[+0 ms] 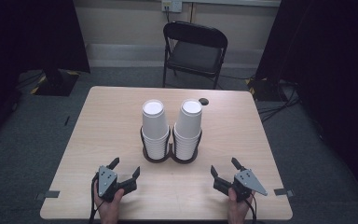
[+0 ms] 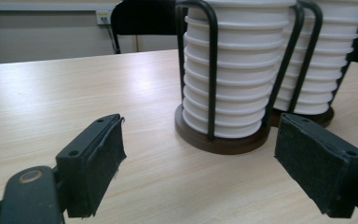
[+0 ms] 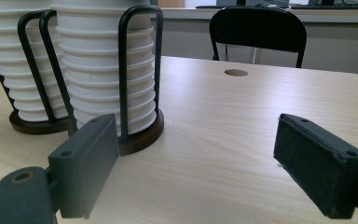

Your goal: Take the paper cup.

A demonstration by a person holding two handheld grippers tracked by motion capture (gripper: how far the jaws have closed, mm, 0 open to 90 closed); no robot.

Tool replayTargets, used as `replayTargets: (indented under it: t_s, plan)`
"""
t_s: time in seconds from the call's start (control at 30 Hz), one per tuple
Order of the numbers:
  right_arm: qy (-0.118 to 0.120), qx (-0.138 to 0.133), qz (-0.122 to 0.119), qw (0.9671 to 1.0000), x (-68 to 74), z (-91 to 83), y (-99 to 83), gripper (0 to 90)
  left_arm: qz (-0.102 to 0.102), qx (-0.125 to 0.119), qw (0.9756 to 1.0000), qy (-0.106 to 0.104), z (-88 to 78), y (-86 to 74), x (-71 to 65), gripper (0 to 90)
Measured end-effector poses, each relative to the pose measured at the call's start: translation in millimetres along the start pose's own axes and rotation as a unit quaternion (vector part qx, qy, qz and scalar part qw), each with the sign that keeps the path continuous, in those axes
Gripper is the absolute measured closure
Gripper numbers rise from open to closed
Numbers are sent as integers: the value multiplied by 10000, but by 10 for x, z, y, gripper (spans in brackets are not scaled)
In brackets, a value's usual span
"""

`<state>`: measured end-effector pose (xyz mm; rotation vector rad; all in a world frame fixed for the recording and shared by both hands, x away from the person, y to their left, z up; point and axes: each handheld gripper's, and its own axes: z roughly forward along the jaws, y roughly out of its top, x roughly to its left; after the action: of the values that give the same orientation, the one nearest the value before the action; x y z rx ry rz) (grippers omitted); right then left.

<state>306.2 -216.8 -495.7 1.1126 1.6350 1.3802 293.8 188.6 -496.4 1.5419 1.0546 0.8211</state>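
My left hand-held gripper (image 1: 123,169) and right hand-held gripper (image 1: 224,170), jaws apart and empty, flank two upright cup stacks (image 1: 155,126) mid-counter (image 1: 107,121), just above them, each nearest its own.

High view: overhead, facing forward over the table (image 1: 121,116). Gripper views: low, close, facing the cup stacks (image 2: 242,70), shared by all.

Matt white paper cups (image 1: 154,126), black metal wire holder (image 2: 210,70), pale smooth wood-grain table (image 1: 107,121)
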Motion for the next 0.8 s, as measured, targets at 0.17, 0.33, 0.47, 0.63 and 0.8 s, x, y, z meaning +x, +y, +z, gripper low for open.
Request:
replayTargets:
  t_s: [0.17,0.33,0.47,0.63,0.8]
  plan:
    - [34,-10,-5,10000,-1,-2,0,134,-88,8,9998,-169,-2,35,9,156]
    - [43,83,46,9999,-14,17,7,134,5,72,9999,-95,-5,79,-39,164]
    - [10,209,67,9998,-15,40,16,134,-56,34,9999,-134,-27,114,-87,167]
    - [46,215,63,9997,-10,37,16,134,-166,-16,9997,-193,-43,133,-123,174]
    - [92,153,90,9998,-11,20,10,135,-108,37,9989,-464,-31,143,-187,180]
